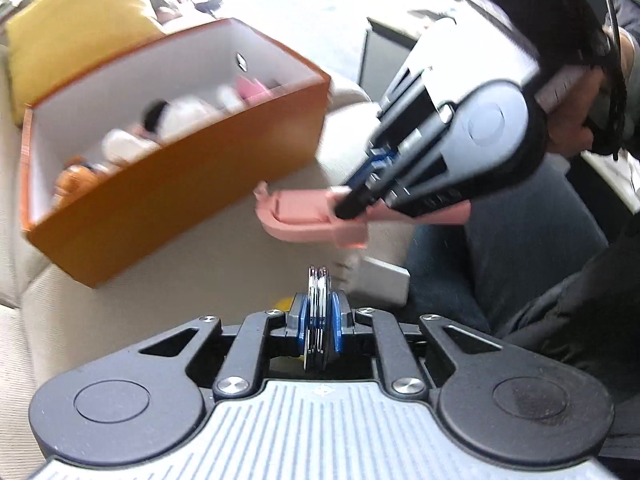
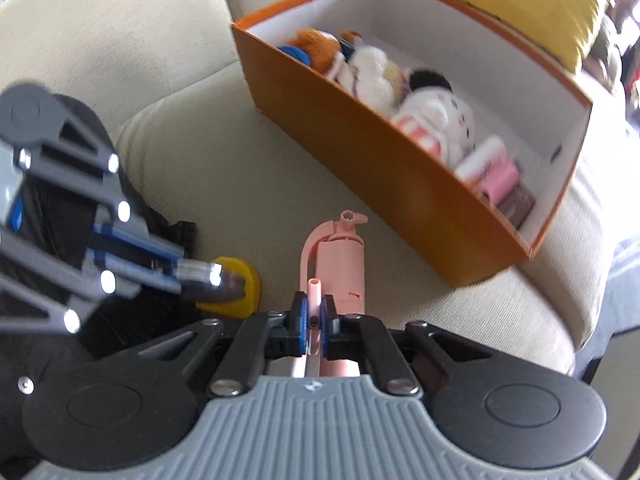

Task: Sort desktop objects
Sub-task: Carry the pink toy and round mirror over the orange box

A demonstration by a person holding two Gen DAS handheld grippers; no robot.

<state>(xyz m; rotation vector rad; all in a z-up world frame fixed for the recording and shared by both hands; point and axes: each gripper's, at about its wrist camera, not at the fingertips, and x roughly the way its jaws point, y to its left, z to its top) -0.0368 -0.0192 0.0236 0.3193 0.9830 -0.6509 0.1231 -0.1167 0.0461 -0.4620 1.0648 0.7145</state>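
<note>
My left gripper (image 1: 319,312) is shut on a thin flat silver and dark object (image 1: 318,280), seen edge-on between the blue pads. In the right wrist view the left gripper (image 2: 188,276) comes in from the left, and a yellow piece (image 2: 240,292) sits at the object's tip. I cannot tell whether the two are joined. My right gripper (image 2: 315,314) is shut on a thin handle of a pink plastic object (image 2: 340,264) shaped like a small extinguisher. The left wrist view shows the right gripper (image 1: 352,208) holding that pink object (image 1: 304,216) in the air beside the orange box (image 1: 172,192).
The orange box (image 2: 360,152), white inside, stands on a beige sofa (image 2: 180,100) and holds plush toys (image 2: 432,112) and small pink items. A yellow cushion (image 2: 540,12) lies behind it. A flat white object (image 1: 380,284) lies at the seat edge beside a person's dark trouser legs (image 1: 500,260).
</note>
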